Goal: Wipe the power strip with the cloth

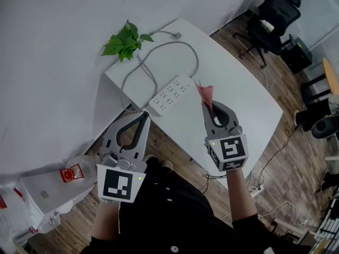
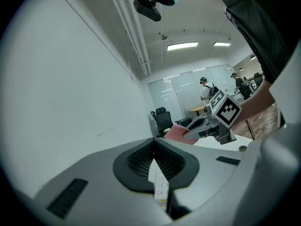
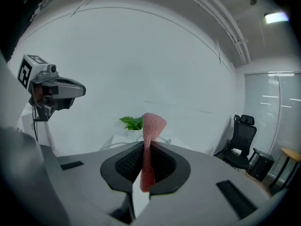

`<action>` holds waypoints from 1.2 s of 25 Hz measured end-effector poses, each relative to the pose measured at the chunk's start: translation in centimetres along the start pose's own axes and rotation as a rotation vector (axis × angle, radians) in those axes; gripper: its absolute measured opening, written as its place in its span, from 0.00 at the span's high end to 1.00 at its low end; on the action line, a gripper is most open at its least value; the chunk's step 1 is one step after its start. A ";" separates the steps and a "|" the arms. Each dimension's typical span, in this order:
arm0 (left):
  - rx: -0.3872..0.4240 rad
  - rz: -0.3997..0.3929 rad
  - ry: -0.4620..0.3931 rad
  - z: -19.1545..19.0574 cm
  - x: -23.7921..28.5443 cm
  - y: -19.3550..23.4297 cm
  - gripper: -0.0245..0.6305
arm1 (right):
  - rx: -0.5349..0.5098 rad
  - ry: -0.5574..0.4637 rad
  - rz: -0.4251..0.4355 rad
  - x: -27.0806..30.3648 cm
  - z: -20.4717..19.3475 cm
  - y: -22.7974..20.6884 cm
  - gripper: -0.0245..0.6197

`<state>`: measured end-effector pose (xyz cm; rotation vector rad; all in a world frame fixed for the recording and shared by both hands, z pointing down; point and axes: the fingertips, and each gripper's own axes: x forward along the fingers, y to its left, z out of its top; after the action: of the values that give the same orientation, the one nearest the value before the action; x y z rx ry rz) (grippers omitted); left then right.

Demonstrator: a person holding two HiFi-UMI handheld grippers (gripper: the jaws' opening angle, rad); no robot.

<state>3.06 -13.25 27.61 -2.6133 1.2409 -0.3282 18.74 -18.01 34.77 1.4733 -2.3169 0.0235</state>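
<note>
The white power strip (image 1: 170,95) lies on the white table (image 1: 238,94), near its left edge, with its grey cable (image 1: 159,54) looping toward the far side. My right gripper (image 1: 207,106) hovers just right of the strip, shut on a pink cloth (image 1: 205,92) that sticks up past its tips. In the right gripper view the cloth (image 3: 149,140) stands pinched between the jaws of the right gripper (image 3: 146,145). My left gripper (image 1: 143,115) is shut and empty, off the table's near-left edge. In the left gripper view, part of the strip (image 2: 160,185) shows below the left gripper (image 2: 154,145).
A green potted plant (image 1: 125,40) stands at the table's far left corner against the white wall. Black office chairs (image 1: 273,15) are at the back right on the wood floor. A clear plastic container with a red label (image 1: 69,174) sits at lower left. Cables lie on the floor (image 1: 265,187).
</note>
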 end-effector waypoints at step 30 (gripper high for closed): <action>-0.038 0.034 0.094 -5.2 -0.4 4.1 0.94 | 0.015 0.297 -0.042 13.6 -10.9 -4.7 0.89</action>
<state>-1.76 -16.00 31.28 -2.6327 1.3325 -0.4297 21.28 -29.51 48.42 1.4179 -2.0515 0.2322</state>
